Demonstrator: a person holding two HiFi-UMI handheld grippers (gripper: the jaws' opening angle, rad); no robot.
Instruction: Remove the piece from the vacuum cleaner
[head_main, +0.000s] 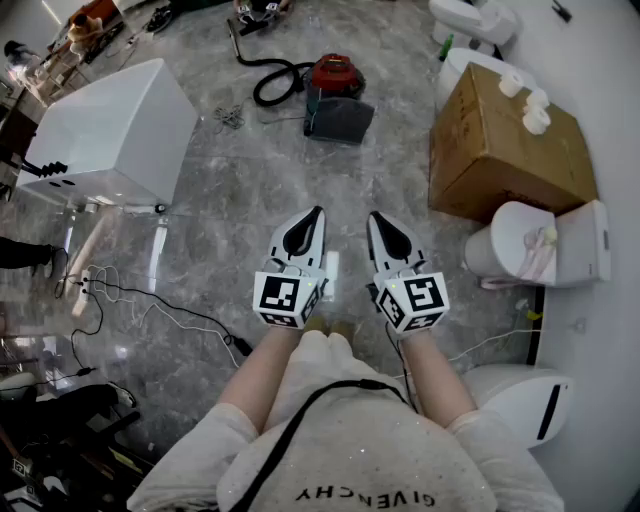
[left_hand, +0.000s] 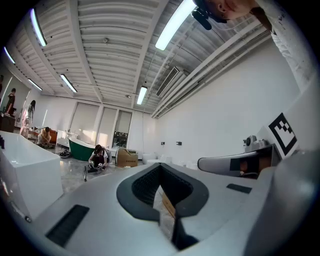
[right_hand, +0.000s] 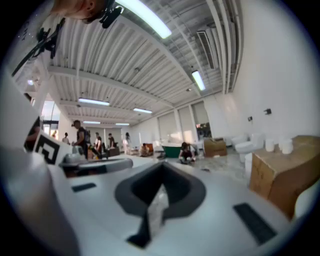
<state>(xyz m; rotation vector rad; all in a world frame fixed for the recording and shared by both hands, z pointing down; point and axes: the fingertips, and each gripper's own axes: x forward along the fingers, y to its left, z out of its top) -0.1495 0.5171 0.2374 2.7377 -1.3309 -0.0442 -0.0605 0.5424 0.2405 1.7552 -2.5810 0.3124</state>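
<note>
The head view looks steeply down from above the person onto the floor (head_main: 230, 190), with the left gripper (head_main: 317, 213) and right gripper (head_main: 374, 217) close below and the vacuum cleaner (head_main: 336, 75) well ahead. The 2 gripper views sit low behind their own jaws and face roughly level across the hall. Both share the green bathtub (left_hand: 82, 149), the crouching person (left_hand: 98, 157) and a far cardboard box (left_hand: 126, 157). Each catches the other gripper at its inner edge.
</note>
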